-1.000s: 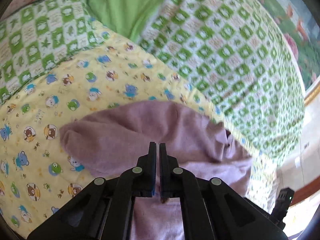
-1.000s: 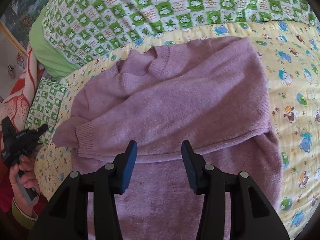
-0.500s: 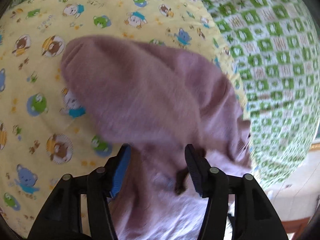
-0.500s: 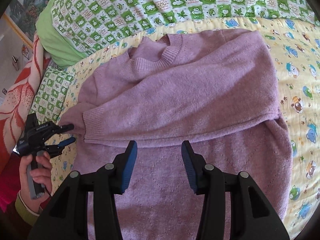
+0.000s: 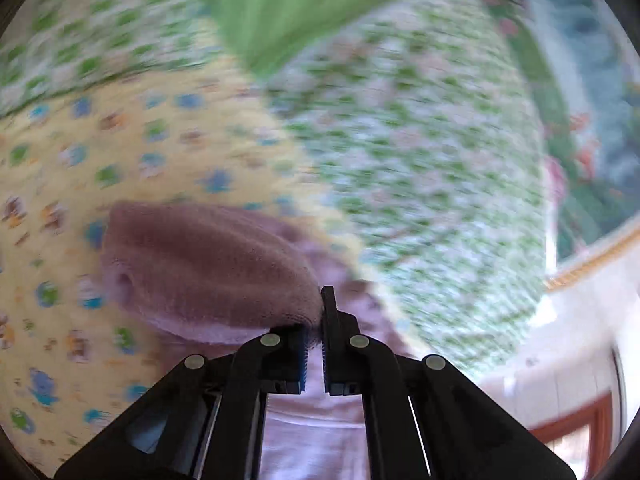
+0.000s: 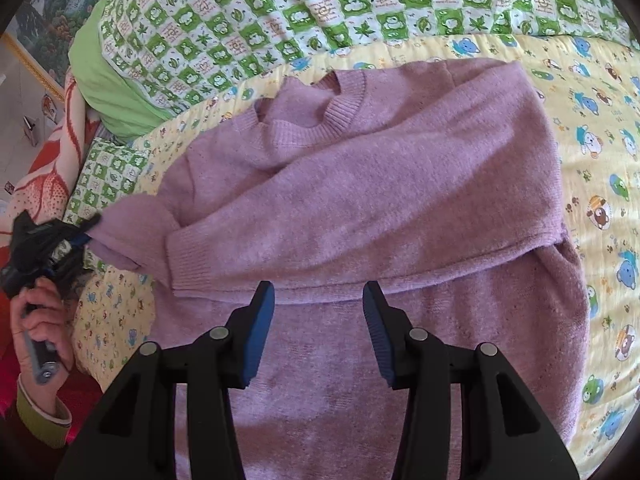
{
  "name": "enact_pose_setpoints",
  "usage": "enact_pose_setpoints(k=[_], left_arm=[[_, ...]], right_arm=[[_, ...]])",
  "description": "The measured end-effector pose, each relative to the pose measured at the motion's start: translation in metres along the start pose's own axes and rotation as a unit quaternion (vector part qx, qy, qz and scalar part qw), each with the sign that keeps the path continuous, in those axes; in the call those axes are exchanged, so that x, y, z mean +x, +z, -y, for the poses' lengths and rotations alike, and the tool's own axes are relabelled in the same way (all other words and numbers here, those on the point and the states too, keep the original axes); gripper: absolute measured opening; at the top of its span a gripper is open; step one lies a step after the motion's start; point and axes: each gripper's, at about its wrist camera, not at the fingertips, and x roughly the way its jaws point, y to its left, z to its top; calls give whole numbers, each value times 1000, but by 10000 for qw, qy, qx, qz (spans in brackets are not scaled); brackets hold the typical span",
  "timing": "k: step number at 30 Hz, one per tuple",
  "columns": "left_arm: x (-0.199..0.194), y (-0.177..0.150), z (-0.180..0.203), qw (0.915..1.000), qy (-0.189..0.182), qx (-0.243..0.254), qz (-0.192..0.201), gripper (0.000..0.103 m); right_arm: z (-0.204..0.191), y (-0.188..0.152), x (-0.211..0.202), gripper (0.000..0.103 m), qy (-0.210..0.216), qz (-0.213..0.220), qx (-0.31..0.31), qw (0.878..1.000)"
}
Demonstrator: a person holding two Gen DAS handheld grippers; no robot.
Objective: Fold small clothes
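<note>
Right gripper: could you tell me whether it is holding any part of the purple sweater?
No, the right gripper hangs open above the purple sweater, with nothing pinched between its blue pads.

I see a yellow quilt (image 6: 592, 92) printed with cartoon bears and frogs spread across the bed, and behind it a green-and-white checked blanket (image 6: 320, 4) with leaf and frog squares. At the left a plain green pillow (image 6: 108, 88) sits tucked under the checked blanket's edge, with a red-and-white patterned cloth (image 6: 52, 168) beside it. From my left camera, all blurred, I make out a painted picture (image 5: 592, 128) in a gold frame (image 5: 596, 258) at the right.
</note>
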Motion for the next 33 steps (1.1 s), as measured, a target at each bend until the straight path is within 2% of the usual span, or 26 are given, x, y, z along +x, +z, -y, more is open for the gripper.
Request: enact_pose_setpoints(k=[4,7,9,12,14,15,16,20,21,23,25,27,28,33], left_arm=[[30,-16,56,9959,-726,381,-388,3],[77,-43,82,9888,-931,623,-988,4],[114,-67,90,9815,-896,805,-1488,4],[175,-108,89,9640,-360,1259,-2314,13],[188,-127,80,9545,-31,1496,-2578,14],[190,-134,73,9493,98,1596,-2705,18],[187,-138,68,9475,125,1626,-2750,24],[147,-133,42,9476,425,1936,-2506,31],[131,-129,34,9478,637,2085,-2326,36],[100,-121,13,9430,1243,2410,-1930,46],[90,-110,-6,9278,1841,2737,-1744,50],[88,-104,-22,9135,2219,2947,-1713,50],[91,-100,-32,9069,2372,3026,-1723,50],[113,-96,-54,8846,2795,3290,-1766,50]], right_arm=[[-12,3,-1,47,134,59,-38,9999],[-15,4,-6,47,124,118,-66,9998],[-11,4,-9,47,72,142,-34,9999],[1,0,-13,47,-98,160,96,9998],[13,-3,-14,47,-218,107,248,9994],[18,-3,-13,47,-259,85,305,9992],[23,-5,-13,47,-307,66,358,9989],[39,-8,-11,48,-444,55,481,9978],[42,-8,-10,49,-464,42,495,9977],[45,-8,-7,49,-471,22,505,9976],[46,-7,-3,55,-554,18,419,9976],[46,-3,4,63,-682,28,261,9973],[44,1,8,63,-753,34,151,9970],[33,18,36,63,-828,-128,-405,9957]])
